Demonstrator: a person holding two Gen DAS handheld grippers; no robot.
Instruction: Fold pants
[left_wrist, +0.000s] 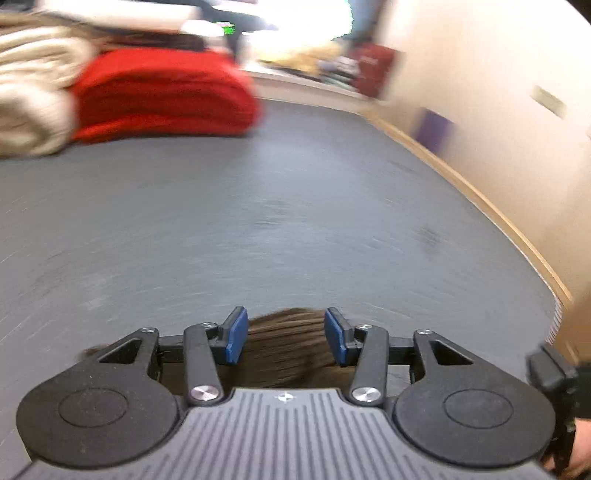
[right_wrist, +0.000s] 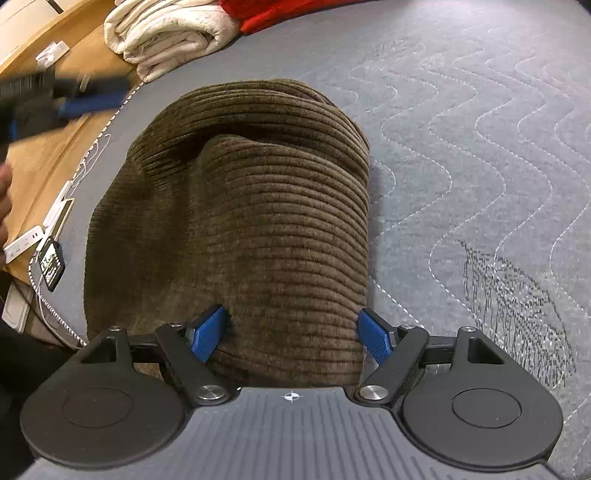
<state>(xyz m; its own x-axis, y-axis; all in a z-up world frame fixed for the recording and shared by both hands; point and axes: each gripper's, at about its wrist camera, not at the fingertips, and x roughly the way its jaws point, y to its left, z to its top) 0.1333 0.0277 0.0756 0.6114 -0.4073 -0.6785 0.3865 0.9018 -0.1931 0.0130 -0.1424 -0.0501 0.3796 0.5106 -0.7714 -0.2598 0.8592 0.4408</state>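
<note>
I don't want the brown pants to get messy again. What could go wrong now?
1. The brown pants are bunched up with a hump near the far end, so pressing there might set a crooked crease.
2. The right claw sits around the folded stack with its pads at the sides; lifting away could drag a layer loose.
3. The pants lie near the mattress edge, above cables, and might slip off.

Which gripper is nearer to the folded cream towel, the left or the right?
Left. In the right wrist view the left gripper hangs just below the cream towel, off the mattress edge. The right gripper straddles the near end of the brown corduroy pants, farther from the towel.
</note>
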